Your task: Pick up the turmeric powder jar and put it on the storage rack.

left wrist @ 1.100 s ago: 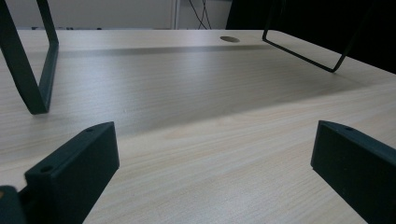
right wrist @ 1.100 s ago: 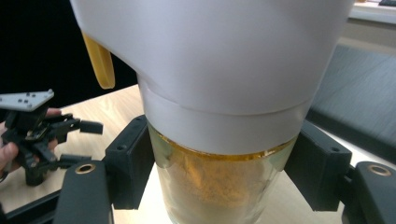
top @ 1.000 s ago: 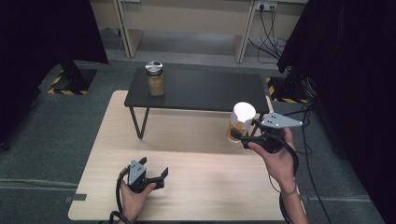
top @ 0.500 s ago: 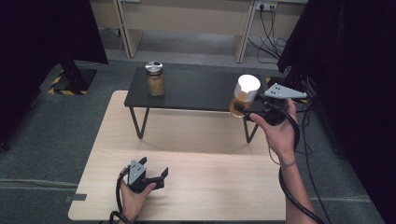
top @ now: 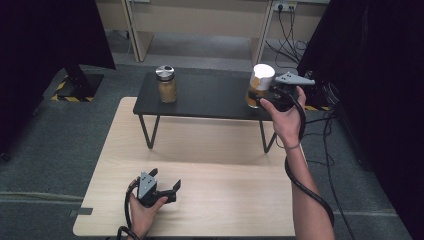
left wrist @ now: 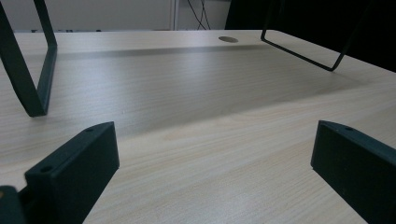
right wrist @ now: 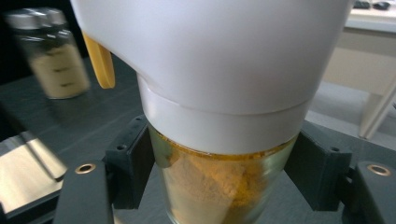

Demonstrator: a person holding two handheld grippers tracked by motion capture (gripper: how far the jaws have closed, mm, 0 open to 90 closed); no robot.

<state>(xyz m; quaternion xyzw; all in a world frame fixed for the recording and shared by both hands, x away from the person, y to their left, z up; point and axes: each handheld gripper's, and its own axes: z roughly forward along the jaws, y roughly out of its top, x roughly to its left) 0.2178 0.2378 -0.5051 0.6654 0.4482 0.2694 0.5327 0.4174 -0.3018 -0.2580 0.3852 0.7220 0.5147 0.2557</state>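
At the left, the left gripper (top: 159, 190) rests low on the wooden table (top: 225, 200) near its front edge, jaws spread wide with nothing between them; the left gripper view looks along bare wood toward the black legs of the shelf. It seems parked there to stay clear of the work on the other side.

Further back stands the low black shelf (top: 210, 97), raised on thin metal legs over the far part of the table. On its left end sits a jar with a metal lid (top: 166, 84), upright and holding pale brown powder, well apart from anything else (likely already in its place).

At the right end of the shelf, the right gripper (top: 260, 96) holds the jar with the white cap (top: 260, 85), which is where the work is centred. The jaws are clamped on the glass body below the cap, one on each side, as the right gripper view shows around the orange powder (right wrist: 219, 186). Gripping low on the glass probably keeps the heavy cap upright and leaves the base free for setting down. I cannot tell whether the base touches the shelf.
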